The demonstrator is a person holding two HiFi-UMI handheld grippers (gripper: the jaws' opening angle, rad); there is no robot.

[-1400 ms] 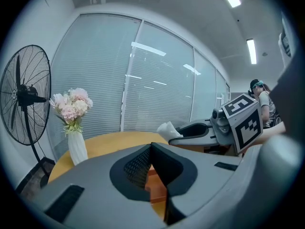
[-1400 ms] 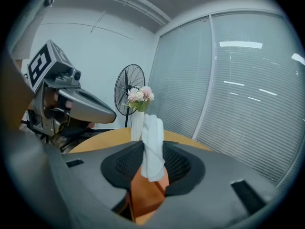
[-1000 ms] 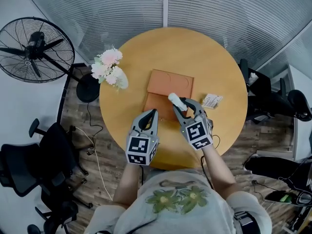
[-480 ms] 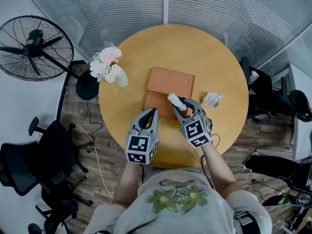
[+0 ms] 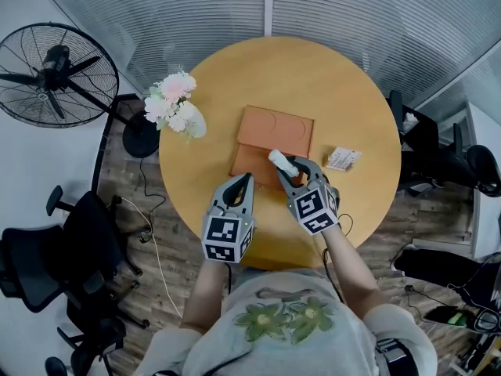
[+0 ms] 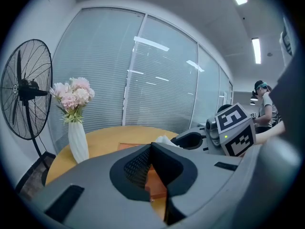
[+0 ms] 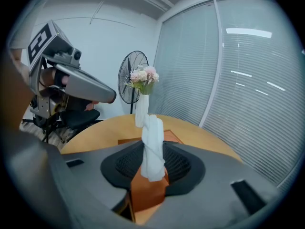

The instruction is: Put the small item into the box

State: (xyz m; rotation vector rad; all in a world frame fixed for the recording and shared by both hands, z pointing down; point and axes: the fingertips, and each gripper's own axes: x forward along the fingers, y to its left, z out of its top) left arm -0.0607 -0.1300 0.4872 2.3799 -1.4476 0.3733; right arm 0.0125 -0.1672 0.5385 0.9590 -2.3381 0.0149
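Slightly lower than a second ago, the right tongs [image 5: 293, 175] stay clenched on the white item [image 5: 279, 161].
The white item hangs over the near half of the orange box [image 5: 274, 131] on the worktop [image 5: 329, 84], its long axis pointing away from the person. The left tongs [image 5: 241, 185], clenched empty, have barely moved. The flower vase [image 5: 176, 108] and the small packet [image 5: 340, 160] stand clear.

Round wooden table [image 5: 337, 84], pale honey top, and three things are sitting on it. A white vase of pink and white flowers [image 5: 174, 108] stands upright at the left edge. Near the middle lies a flat orange box [image 5: 274, 131]. Just right of it, apart from it, there's a small white printed packet [image 5: 341, 160].
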